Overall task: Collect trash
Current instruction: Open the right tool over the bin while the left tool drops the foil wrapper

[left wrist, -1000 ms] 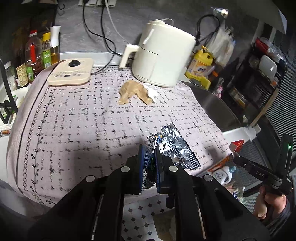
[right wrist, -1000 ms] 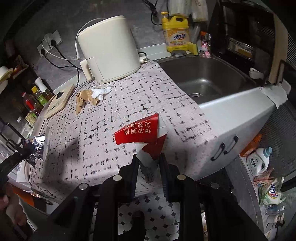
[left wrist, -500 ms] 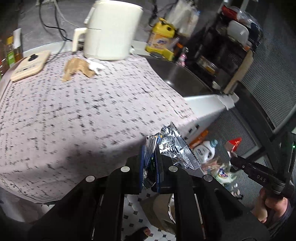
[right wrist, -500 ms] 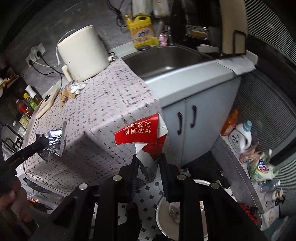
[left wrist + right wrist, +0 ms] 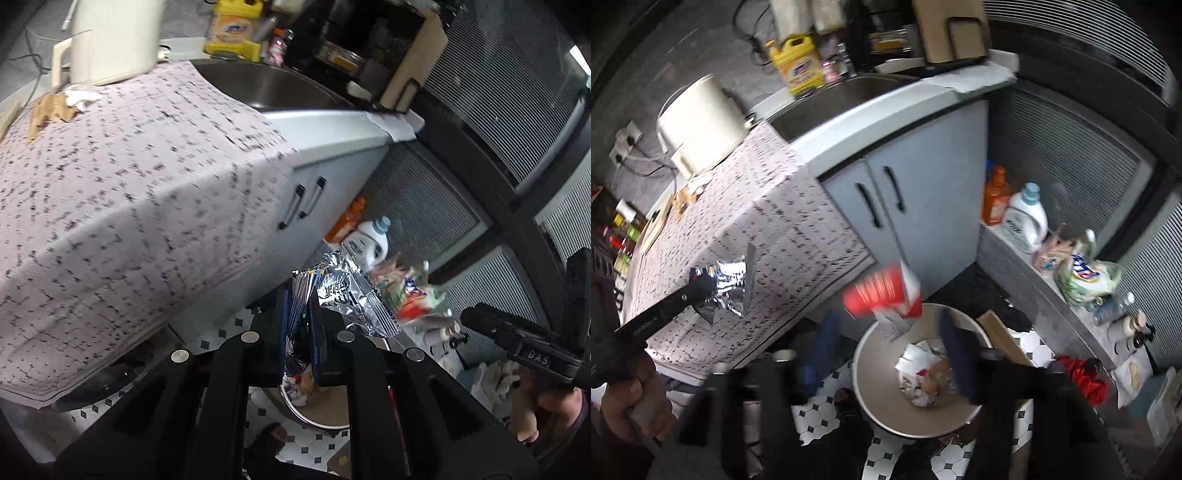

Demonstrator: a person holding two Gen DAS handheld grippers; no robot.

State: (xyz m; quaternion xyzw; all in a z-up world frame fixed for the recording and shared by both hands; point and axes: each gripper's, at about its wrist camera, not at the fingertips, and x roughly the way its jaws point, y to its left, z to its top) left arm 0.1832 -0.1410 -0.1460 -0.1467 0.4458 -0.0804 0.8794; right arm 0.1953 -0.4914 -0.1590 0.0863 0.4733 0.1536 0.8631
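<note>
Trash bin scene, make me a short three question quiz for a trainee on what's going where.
1. True or false: the left hand-held gripper is shut on the silver foil wrapper.
2. What is dropping from the right hand-held gripper, whose jaws have just been opening?
3. The bin stands: A) in the sink, B) on the tiled floor, C) on the counter.

Key: 1 true; 2 the red and white packet; 3 B.

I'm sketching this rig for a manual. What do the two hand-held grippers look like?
Both are matte black. The left hand-held gripper has blue finger pads and round silver bolts along its frame; so does the right hand-held gripper. Seen from the side, each is a slim black bar with small white lettering.
</note>
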